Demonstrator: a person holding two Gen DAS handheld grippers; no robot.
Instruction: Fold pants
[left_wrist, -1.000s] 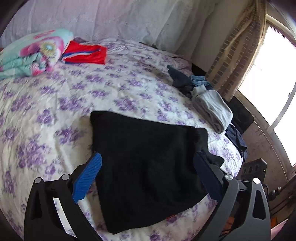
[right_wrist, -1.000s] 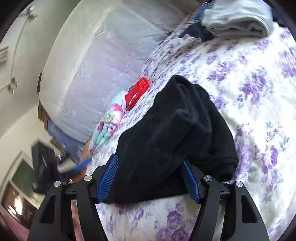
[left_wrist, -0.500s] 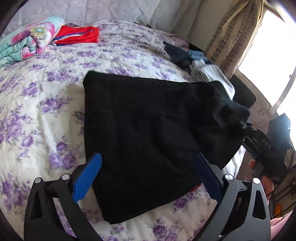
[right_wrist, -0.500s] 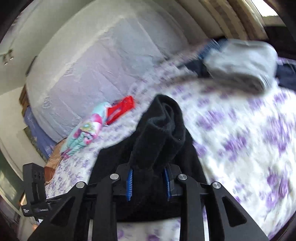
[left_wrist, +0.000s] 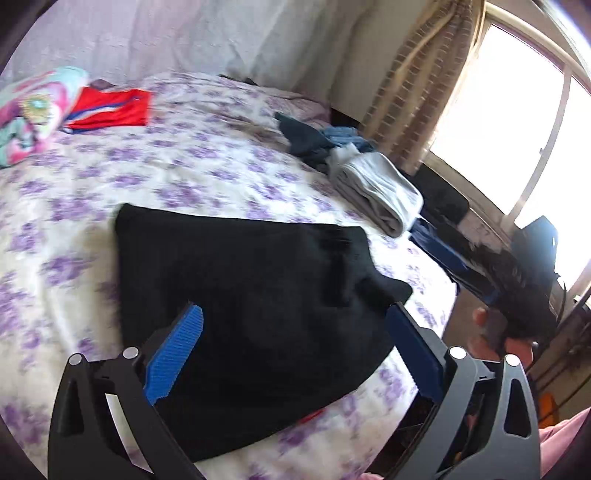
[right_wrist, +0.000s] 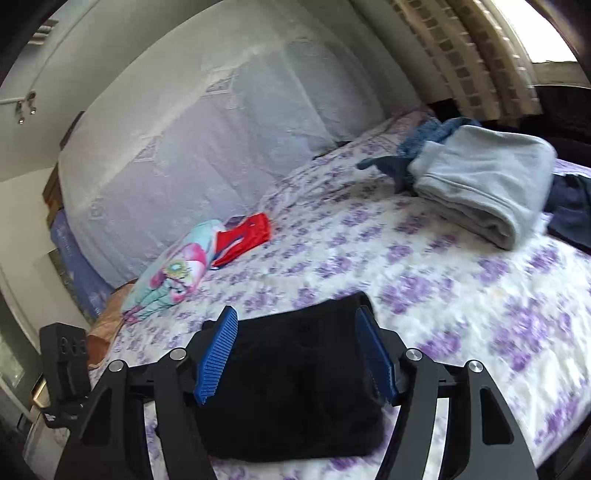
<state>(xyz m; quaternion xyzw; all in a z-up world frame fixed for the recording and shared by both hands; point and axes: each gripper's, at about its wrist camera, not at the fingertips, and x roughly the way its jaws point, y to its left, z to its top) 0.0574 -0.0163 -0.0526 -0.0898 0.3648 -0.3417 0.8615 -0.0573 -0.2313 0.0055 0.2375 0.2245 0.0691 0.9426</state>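
The black pants (left_wrist: 258, 295) lie folded in a flat dark block on the purple-flowered bedsheet (left_wrist: 184, 177), close to the bed's near edge. My left gripper (left_wrist: 293, 310) hangs above their near part, open wide, with nothing touching its blue pads (left_wrist: 173, 354). In the right wrist view the pants (right_wrist: 295, 387) lie below my right gripper (right_wrist: 295, 314). Its jaws are opening, and the blue pads (right_wrist: 218, 354) stand apart on either side of the cloth without pressing it. A hand (left_wrist: 517, 347) shows at the bed's right side.
A folded grey garment (right_wrist: 480, 192) sits on dark blue clothes (left_wrist: 306, 136) at the far right of the bed. A red garment (left_wrist: 110, 109) and a colourful folded blanket (left_wrist: 29, 110) lie far left. A curtain (left_wrist: 406, 92) and window stand to the right.
My right gripper pinched a raised fold of the pants, then let go and rose; the pants now lie flat. My left gripper shifted over the pants and stayed open.
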